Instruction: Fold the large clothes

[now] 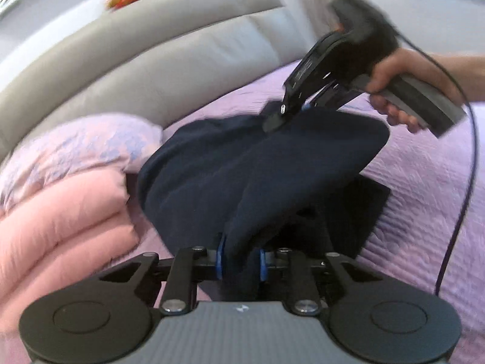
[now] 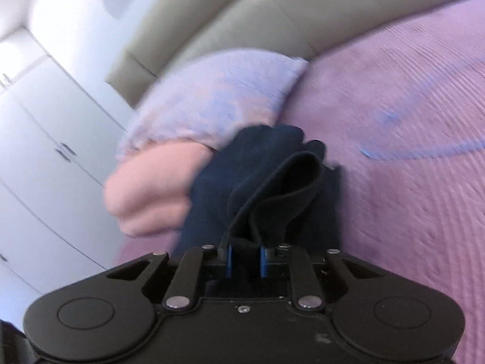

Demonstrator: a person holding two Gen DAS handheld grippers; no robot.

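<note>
A dark navy garment point(image 1: 230, 166) hangs bunched above a lilac bedspread point(image 1: 424, 188). My left gripper point(image 1: 241, 262) is shut on a fold of it, cloth pinched between the blue pads. In the left wrist view my right gripper point(image 1: 279, 118), held by a hand point(image 1: 400, 91), grips the garment's far upper edge. In the right wrist view my right gripper point(image 2: 246, 259) is shut on a hemmed edge of the navy garment point(image 2: 272, 182), which loops up in front of it. Both views are blurred.
A pink quilt point(image 1: 60, 218) and a lilac patterned pillow point(image 1: 91, 145) lie at the left of the bed. A grey padded headboard point(image 1: 166, 60) runs behind. A black flat item point(image 1: 357, 212) lies under the garment. White wardrobe doors point(image 2: 45, 139) stand at the left. A cable point(image 1: 463, 182) trails from the right gripper.
</note>
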